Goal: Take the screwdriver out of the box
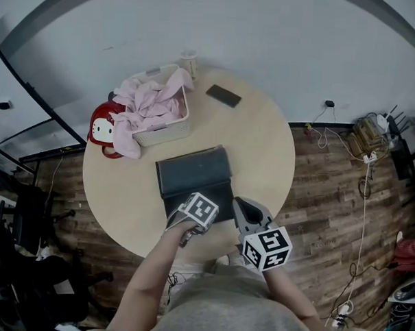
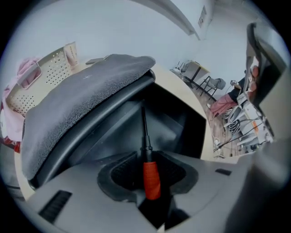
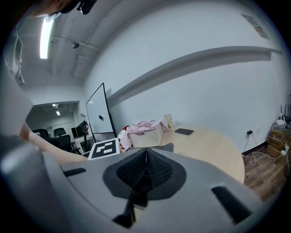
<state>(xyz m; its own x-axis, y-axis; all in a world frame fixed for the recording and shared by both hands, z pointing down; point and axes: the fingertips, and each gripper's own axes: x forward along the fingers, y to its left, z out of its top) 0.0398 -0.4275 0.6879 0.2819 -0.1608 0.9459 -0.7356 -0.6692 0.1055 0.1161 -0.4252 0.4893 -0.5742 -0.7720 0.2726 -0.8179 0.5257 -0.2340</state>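
A dark grey box [image 1: 193,169] lies open on the round table [image 1: 266,154], its felt-covered lid [image 2: 86,100] raised at the far side. Inside it lies a screwdriver [image 2: 151,178] with a red handle and a black shaft pointing away. My left gripper [image 2: 148,160] points steeply down into the box, and its pads are shut on the red handle. In the head view only the left gripper [image 1: 195,219] and its marker cube show at the box's near edge. My right gripper [image 1: 241,204] hovers just right of the box, pointing nearly level, with its jaws shut on nothing [image 3: 146,154].
A white basket [image 1: 161,122] of pink cloth stands at the table's far left, with a red character bag [image 1: 105,126] beside it. A black phone [image 1: 223,95] and a cup [image 1: 189,61] lie at the far edge. Cables and a power strip [image 1: 366,158] are on the floor at the right.
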